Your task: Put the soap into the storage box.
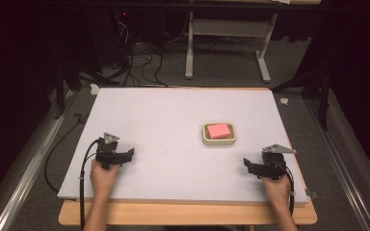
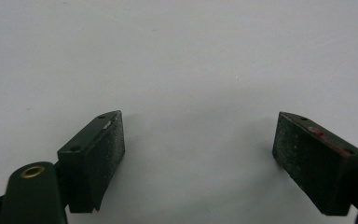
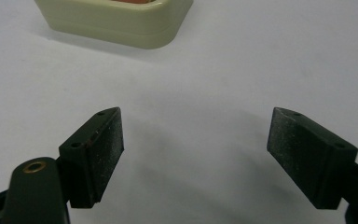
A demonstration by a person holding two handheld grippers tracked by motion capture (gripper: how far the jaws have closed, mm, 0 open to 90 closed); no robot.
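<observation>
Your right gripper (image 1: 248, 166) is spread and holds nothing, near the worktop's right edge. Left gripper (image 1: 128, 154) is spread too. Pink block (image 1: 218, 131) sits in the cream dish (image 1: 205, 136) right of the worktop's middle. Push in low and you could shove the dish away.

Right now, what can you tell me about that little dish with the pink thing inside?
The dish is a small, pale cream tray with rounded corners and a stepped rim, and it looks like plastic. It sits flat on the white table top, a bit right of the middle. A pink block lies inside it and nearly fills it. No gripper touches it. In the right gripper view its corner shows just ahead of the open jaws.
</observation>
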